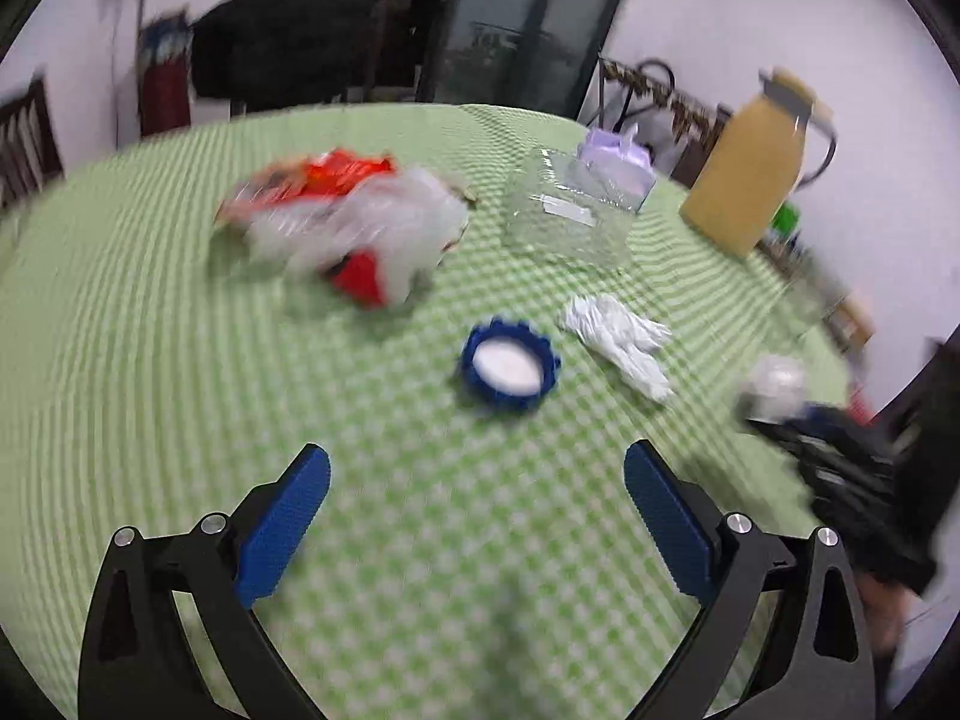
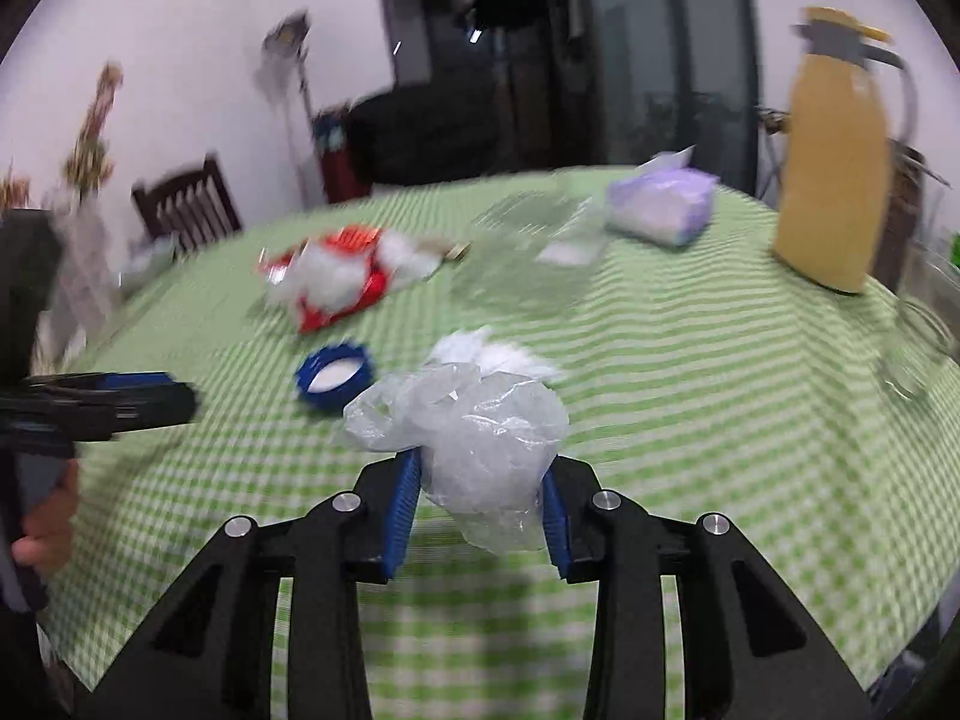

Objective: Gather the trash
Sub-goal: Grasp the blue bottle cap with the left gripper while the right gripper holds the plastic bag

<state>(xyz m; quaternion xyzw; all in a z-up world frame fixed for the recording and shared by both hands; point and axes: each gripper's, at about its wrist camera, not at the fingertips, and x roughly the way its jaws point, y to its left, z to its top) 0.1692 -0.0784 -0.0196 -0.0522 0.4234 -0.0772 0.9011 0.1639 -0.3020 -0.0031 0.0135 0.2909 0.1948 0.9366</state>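
Right wrist view: our right gripper (image 2: 480, 498) pinches crumpled clear plastic bag (image 2: 480, 438), lower centre. Left wrist view: our left gripper (image 1: 477, 501) spread, empty. Blue cap (image 1: 509, 367) mid-frame, white wrapper (image 1: 618, 341) right of it. We judge pickup step done; next, carry bag to bin, none in view.

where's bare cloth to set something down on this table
Bare: the near tablecloth in front of the blue cap, and the stretch between the crumpled tissue and the yellow jug. Crowded: the middle, red wrapper pile beside the clear container.
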